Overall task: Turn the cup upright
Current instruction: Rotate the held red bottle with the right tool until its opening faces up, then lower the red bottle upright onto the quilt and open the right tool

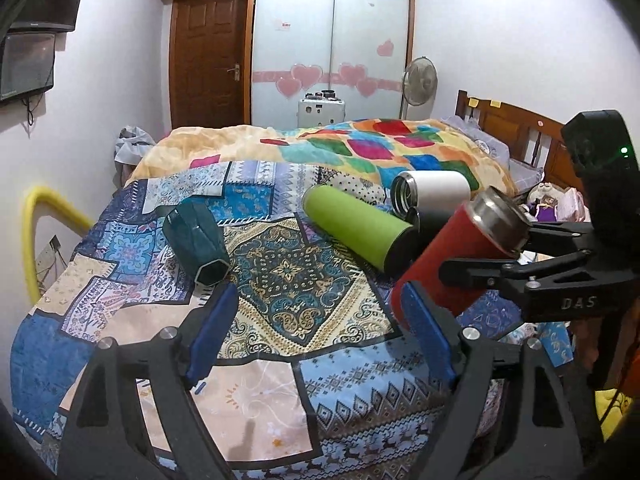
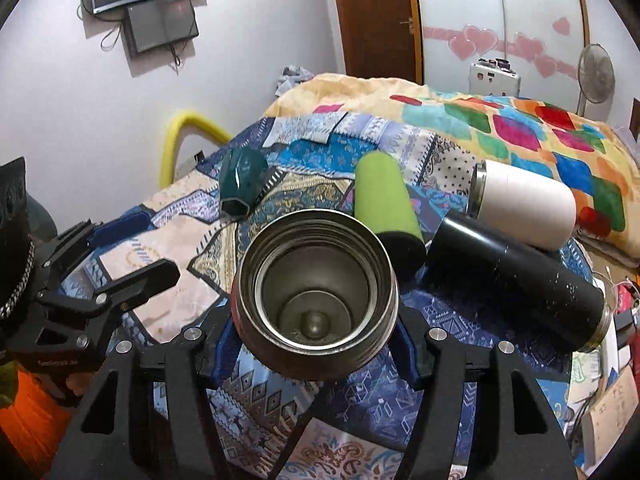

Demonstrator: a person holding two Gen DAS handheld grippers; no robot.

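Observation:
A red cup [image 1: 444, 264] with a steel rim is tilted, base down on the patterned bedspread [image 1: 280, 292]. My right gripper [image 1: 476, 256] is shut on it near its upper half. In the right wrist view its open steel mouth [image 2: 316, 296] faces the camera between the blue pads [image 2: 404, 350]. My left gripper [image 1: 320, 328] is open and empty over the bedspread, its right pad close to the red cup's base; it also shows in the right wrist view [image 2: 132, 248].
A dark teal hexagonal cup [image 1: 196, 240], a green cup [image 1: 356, 228], a white cup [image 1: 432, 192] and a black cup [image 2: 516, 284] lie on their sides on the bed. A colourful duvet [image 1: 360, 148] is heaped behind. A yellow rail [image 1: 40, 220] stands at left.

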